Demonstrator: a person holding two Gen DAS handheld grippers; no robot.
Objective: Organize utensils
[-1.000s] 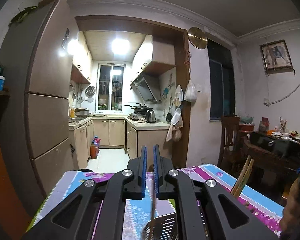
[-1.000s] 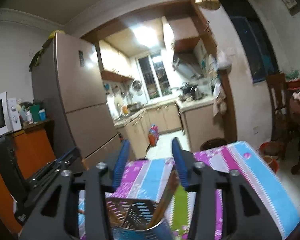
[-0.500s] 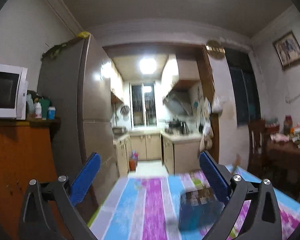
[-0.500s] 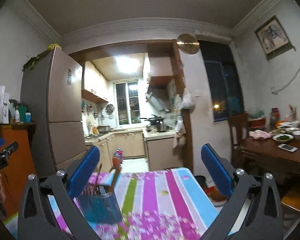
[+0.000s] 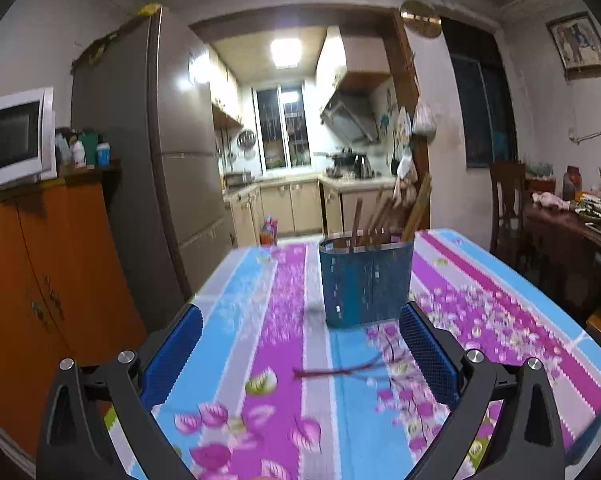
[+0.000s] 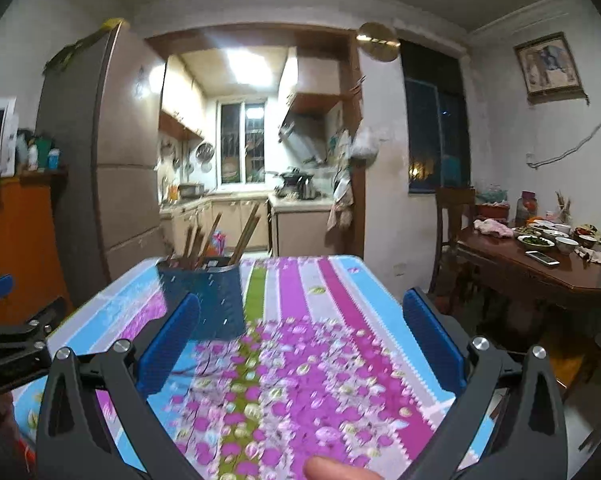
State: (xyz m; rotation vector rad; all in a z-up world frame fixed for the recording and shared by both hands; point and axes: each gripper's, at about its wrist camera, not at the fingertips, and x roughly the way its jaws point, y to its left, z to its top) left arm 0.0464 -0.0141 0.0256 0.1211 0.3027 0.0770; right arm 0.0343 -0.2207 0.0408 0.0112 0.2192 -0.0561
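Observation:
A blue mesh utensil holder (image 5: 366, 280) stands upright on the floral tablecloth (image 5: 276, 360), with several wooden chopsticks (image 5: 414, 210) sticking out of it. It also shows in the right wrist view (image 6: 208, 296), at the left. My left gripper (image 5: 300, 356) is open and empty, low over the table, short of the holder. My right gripper (image 6: 300, 344) is open and empty, to the right of the holder. The left gripper's body (image 6: 12, 344) shows at the left edge of the right wrist view.
An orange cabinet (image 5: 40, 280) with a microwave (image 5: 12, 140) stands left of the table, then a tall fridge (image 5: 152, 160). A dark dining table (image 6: 548, 264) with bowls and a wooden chair (image 6: 456, 216) stand to the right. The kitchen lies beyond.
A second ago my left gripper was shut on a slotted utensil's handle over the holder; it has opened and let go. Both grippers have opened wide and drawn back from the holder.

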